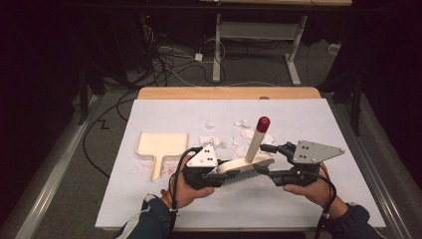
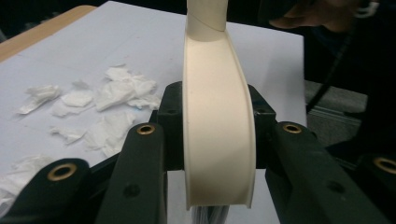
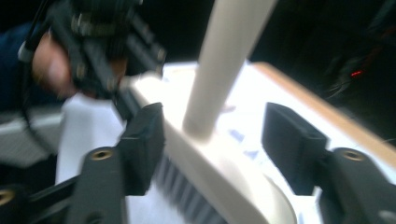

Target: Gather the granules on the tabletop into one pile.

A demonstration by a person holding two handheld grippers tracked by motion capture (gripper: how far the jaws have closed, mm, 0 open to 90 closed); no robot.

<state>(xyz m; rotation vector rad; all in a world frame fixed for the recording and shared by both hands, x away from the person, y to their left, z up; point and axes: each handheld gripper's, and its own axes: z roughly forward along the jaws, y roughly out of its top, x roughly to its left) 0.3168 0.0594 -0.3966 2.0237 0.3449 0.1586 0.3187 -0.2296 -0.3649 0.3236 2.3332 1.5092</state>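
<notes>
High view. A cream hand brush (image 1: 246,162) with a red-capped handle is held just above the white-covered bench (image 1: 308,199), between the left gripper (image 1: 215,174) and the right gripper (image 1: 267,160). A matching dustpan (image 1: 160,145) lies to the left, and scraps of torn tissue (image 1: 238,135) lie beyond the brush. The brush looks like light, stiff moulded plastic with soft bristles. Its smooth back may slip, so the flat sides of the head are judged the best hold. Where the jaws meet the brush is hard to make out here.

Left gripper view. Both pads are clamped on the sides of the brush head (image 2: 218,126), which stands edge-on. The handle is cut off at the top edge, and the bristles are barely visible at the bottom.

Right gripper view. The jaws stand apart around the head (image 3: 219,172), the left pad close to or touching it, the right pad clear. The picture is blurred, so contact is uncertain. The handle's end is cut off.
</notes>
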